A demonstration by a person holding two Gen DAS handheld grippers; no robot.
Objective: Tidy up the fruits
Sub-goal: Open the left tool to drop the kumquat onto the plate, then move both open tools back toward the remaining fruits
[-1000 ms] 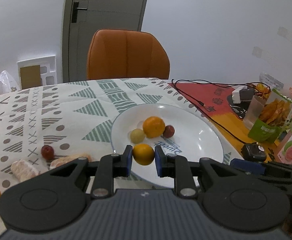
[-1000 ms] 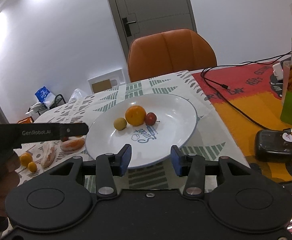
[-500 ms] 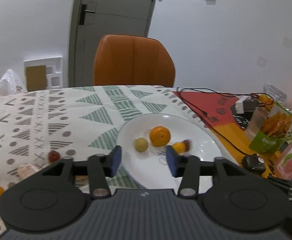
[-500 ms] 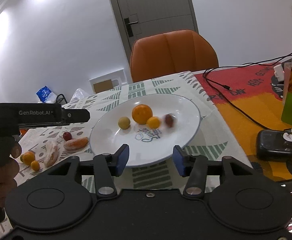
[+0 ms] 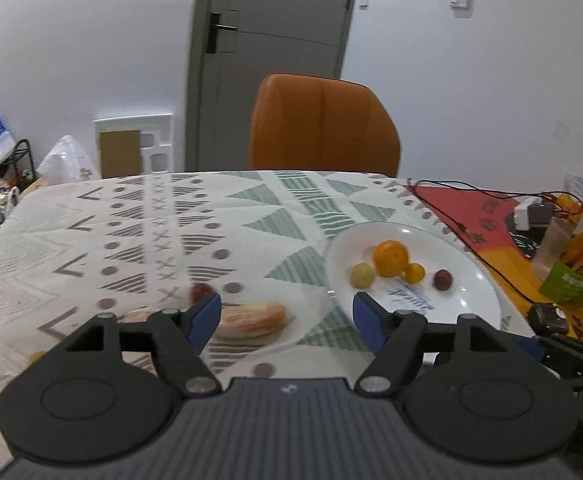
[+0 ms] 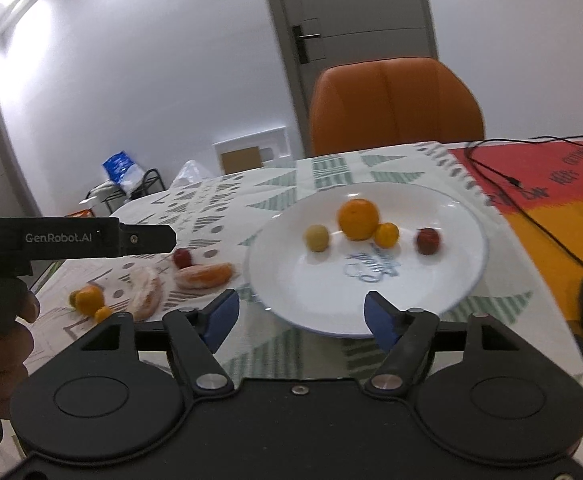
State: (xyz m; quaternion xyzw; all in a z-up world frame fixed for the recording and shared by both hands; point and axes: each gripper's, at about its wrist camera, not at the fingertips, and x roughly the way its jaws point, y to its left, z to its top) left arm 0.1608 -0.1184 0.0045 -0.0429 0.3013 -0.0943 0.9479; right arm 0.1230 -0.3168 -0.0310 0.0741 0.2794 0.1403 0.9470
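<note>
A white plate [image 5: 467,304] [image 6: 291,296] holds a large orange [image 5: 390,258] [image 6: 358,219], a small orange fruit [image 5: 415,273] [image 6: 386,235], a yellow-green fruit [image 5: 362,275] [image 6: 317,237] and a dark red fruit [image 5: 442,279] [image 6: 427,240]. Left of the plate on the patterned cloth lie a peeled pink-orange segment [image 5: 253,319] [image 6: 205,275], a second peeled piece [image 6: 145,296], a red fruit [image 5: 200,291] [image 6: 182,257] and two small oranges [image 6: 88,299]. My left gripper [image 5: 286,322] is open above the segment, empty. My right gripper [image 6: 297,320] is open at the plate's near rim, empty.
An orange chair [image 5: 323,124] stands behind the table. Black cables [image 5: 471,236], a small black device [image 5: 547,318], a cup and snack packets [image 5: 575,264] crowd the red-orange mat on the right. A hand holds the left gripper's body [image 6: 71,238] at the right wrist view's left edge.
My left gripper opened and let go of the small orange fruit onto the plate, then swung left toward the peeled segment. The dark red fruit rolled right. My right gripper opened wider.
</note>
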